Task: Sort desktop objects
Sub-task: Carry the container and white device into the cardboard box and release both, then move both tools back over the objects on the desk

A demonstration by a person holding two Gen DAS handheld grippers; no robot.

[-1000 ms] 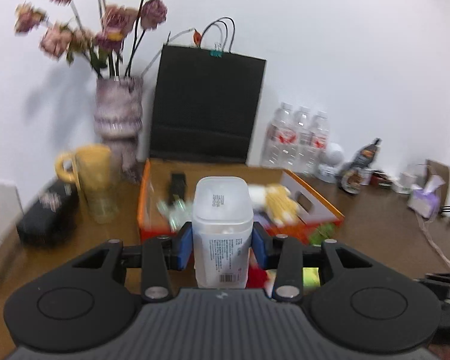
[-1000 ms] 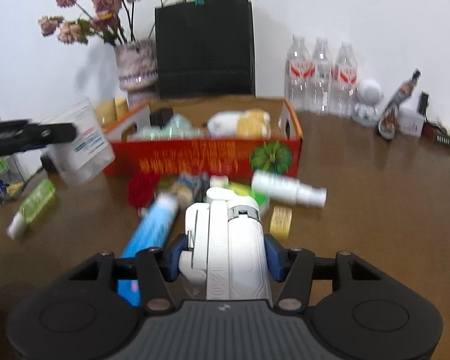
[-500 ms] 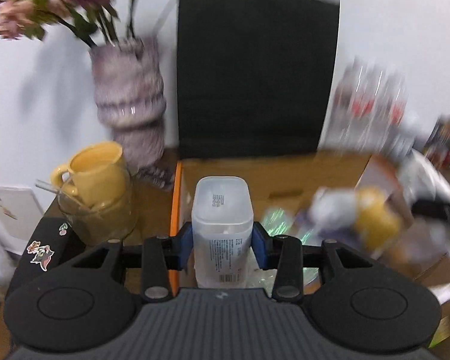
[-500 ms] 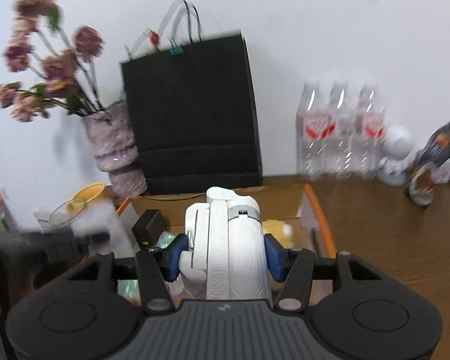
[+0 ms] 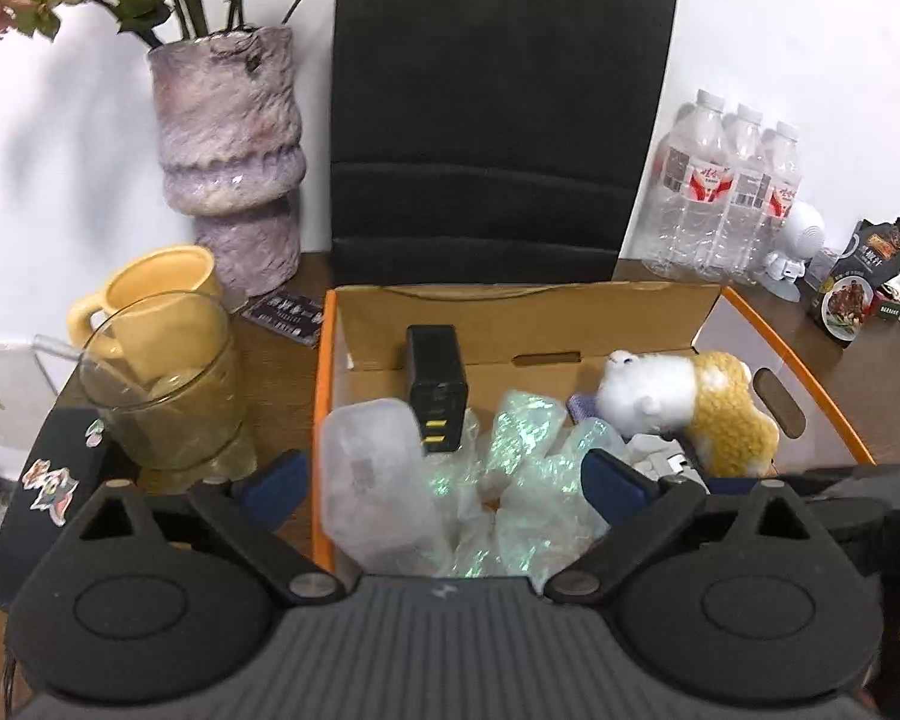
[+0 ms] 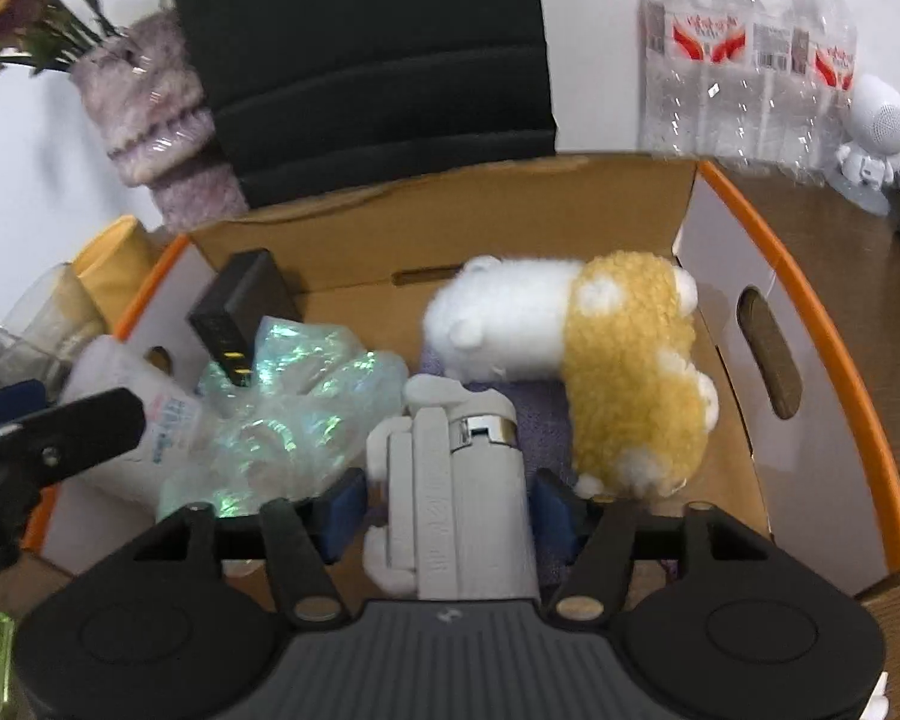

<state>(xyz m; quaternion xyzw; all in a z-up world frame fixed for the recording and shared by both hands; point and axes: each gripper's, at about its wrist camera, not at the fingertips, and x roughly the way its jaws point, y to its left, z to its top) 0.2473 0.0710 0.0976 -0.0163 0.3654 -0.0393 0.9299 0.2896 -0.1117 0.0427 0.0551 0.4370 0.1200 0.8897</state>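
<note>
the left gripper (image 5: 444, 477) is hanging with jaws spread over the cardboard box (image 5: 780, 330), the translucent plastic jar (image 5: 372, 480) lying at its 7 o'clock. the right gripper (image 6: 450, 507) is clamping a white handheld device (image 6: 456, 492), rigid, probably light, best held mid-body.

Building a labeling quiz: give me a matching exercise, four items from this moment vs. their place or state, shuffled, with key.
Column 1:
1. white device
2. translucent container
3. plush toy
4. yellow mug

Column 2:
A. outside the cardboard box, on the table behind a glass
B. clamped in the right gripper
C. lying in the box's right half
D. tilted at the box's left wall, between the open fingers of the left gripper

Pairs: 1-B, 2-D, 3-C, 4-A
</note>
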